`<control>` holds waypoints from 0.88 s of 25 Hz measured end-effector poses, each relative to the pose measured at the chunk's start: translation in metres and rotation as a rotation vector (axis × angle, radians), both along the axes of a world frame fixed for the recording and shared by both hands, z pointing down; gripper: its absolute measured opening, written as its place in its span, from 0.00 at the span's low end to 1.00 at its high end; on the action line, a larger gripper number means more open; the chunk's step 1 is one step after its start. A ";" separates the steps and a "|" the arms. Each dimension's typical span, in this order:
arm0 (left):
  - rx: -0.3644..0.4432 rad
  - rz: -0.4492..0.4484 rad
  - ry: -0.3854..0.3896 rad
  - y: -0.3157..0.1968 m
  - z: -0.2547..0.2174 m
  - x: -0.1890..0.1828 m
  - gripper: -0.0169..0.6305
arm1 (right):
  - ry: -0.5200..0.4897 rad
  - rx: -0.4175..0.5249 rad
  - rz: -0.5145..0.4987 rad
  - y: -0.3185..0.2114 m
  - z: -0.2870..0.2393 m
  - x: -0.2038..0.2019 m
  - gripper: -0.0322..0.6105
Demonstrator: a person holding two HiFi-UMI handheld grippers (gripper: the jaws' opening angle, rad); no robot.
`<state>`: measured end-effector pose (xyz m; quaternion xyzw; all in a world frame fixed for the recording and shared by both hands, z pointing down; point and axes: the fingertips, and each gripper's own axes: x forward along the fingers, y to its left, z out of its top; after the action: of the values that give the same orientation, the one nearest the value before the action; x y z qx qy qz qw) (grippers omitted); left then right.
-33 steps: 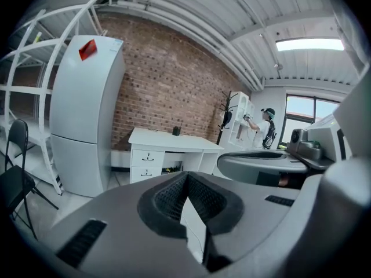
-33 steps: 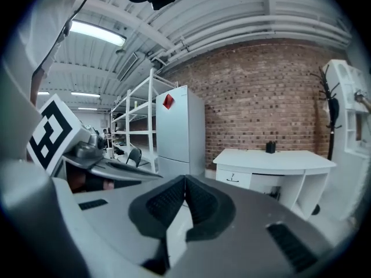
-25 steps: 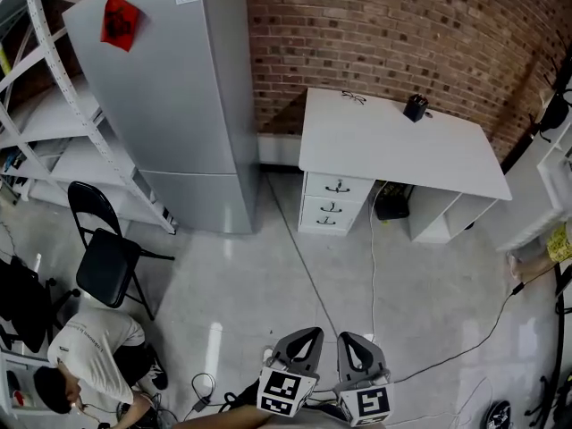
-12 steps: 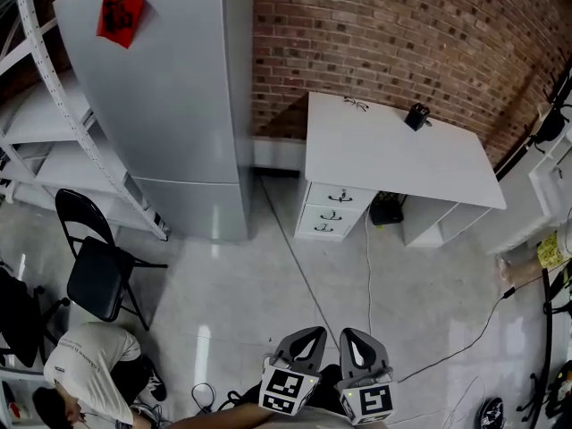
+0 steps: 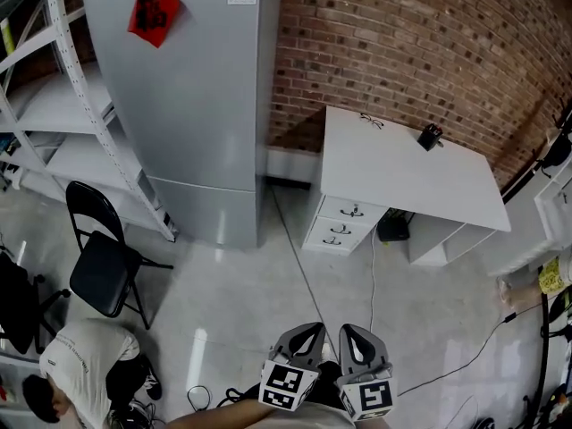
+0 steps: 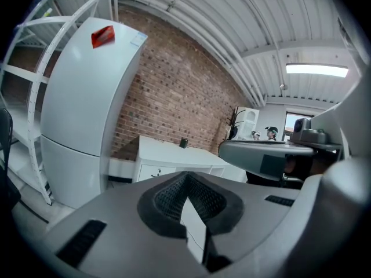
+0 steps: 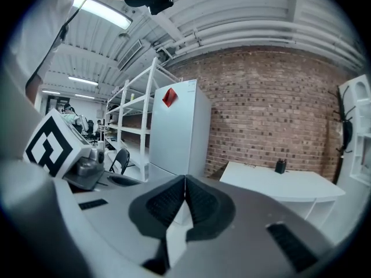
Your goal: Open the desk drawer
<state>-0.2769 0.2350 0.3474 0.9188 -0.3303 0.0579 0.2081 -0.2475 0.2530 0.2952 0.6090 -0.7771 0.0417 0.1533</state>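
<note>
The white desk (image 5: 402, 172) stands against the brick wall, far across the floor from me. Its stack of drawers (image 5: 344, 224) at the left end is closed, each with a small dark handle (image 5: 352, 211). My left gripper (image 5: 308, 331) and right gripper (image 5: 350, 332) are side by side at the bottom of the head view, both pointing toward the desk. In the left gripper view the left gripper (image 6: 185, 177) is shut on nothing, with the desk (image 6: 174, 152) beyond it. The right gripper (image 7: 184, 183) is likewise shut and empty, the desk (image 7: 278, 184) far ahead.
A tall grey fridge (image 5: 192, 105) stands left of the desk, with metal shelving (image 5: 54, 123) and a black folding chair (image 5: 103, 257) further left. A person crouches at the lower left (image 5: 80, 365). A cable (image 5: 373, 275) runs over the floor; a black bag (image 5: 393, 228) sits under the desk.
The head view has shifted, so the fridge and desk sit further right in it. Both grippers stay side by side at the bottom edge, still shut. The drawers remain closed.
</note>
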 end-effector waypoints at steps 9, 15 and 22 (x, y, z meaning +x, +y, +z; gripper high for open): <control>-0.001 -0.042 -0.024 -0.021 0.005 0.013 0.04 | -0.029 -0.008 -0.066 -0.018 0.007 0.010 0.07; -0.019 -0.014 -0.064 -0.033 0.012 0.064 0.04 | -0.065 -0.027 -0.055 -0.036 0.014 0.061 0.07; -0.026 0.010 -0.106 -0.066 0.014 0.150 0.04 | -0.103 -0.032 -0.046 -0.067 0.015 0.149 0.07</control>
<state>-0.1268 0.1688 0.3618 0.9133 -0.3355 0.1119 0.2021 -0.0986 0.1860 0.3106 0.5857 -0.7969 0.0819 0.1236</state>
